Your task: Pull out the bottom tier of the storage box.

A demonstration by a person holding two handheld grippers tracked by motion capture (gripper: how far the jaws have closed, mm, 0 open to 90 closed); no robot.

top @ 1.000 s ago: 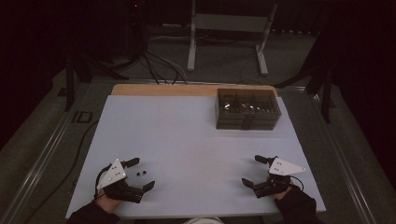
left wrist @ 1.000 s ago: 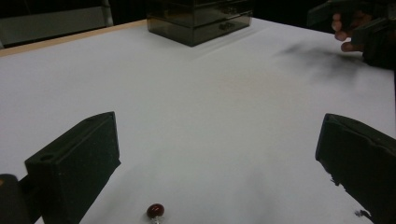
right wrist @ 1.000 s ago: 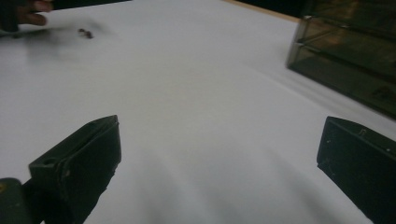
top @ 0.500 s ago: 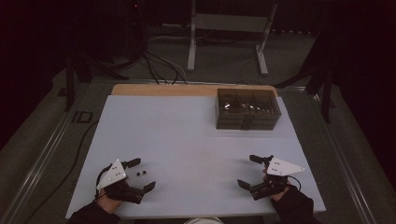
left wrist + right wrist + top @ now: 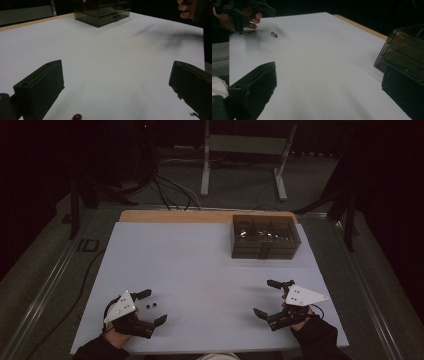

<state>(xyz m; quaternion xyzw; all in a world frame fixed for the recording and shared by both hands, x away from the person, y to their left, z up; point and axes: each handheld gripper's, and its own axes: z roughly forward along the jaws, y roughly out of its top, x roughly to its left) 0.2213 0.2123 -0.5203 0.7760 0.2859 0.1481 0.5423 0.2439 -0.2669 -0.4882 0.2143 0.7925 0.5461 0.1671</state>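
Note:
Two small dark beads (image 5: 151, 306) lie on the white table sheet (image 5: 200, 270) near its front left. My left gripper (image 5: 155, 306) is open with its jaws on either side of them, touching neither. One red bead (image 5: 77, 116) shows low between the jaws in the left gripper view, where the left gripper (image 5: 116, 66) stands wide open. My right gripper (image 5: 263, 297) is open at the front right with nothing between its jaws. From the right gripper view, the right gripper (image 5: 329, 68) faces the beads (image 5: 274, 34) far off, beside the other hand (image 5: 234, 17).
A smoky transparent drawer box (image 5: 265, 236) stands at the back right of the sheet; it also appears as the box (image 5: 102, 11) and the box (image 5: 404, 47). A wooden table edge (image 5: 175, 216) runs behind the sheet. Cables and a metal stand (image 5: 240, 150) lie beyond.
My right gripper has drifted slightly left and a little away from the front edge, still open. The left gripper and the beads have stayed put.

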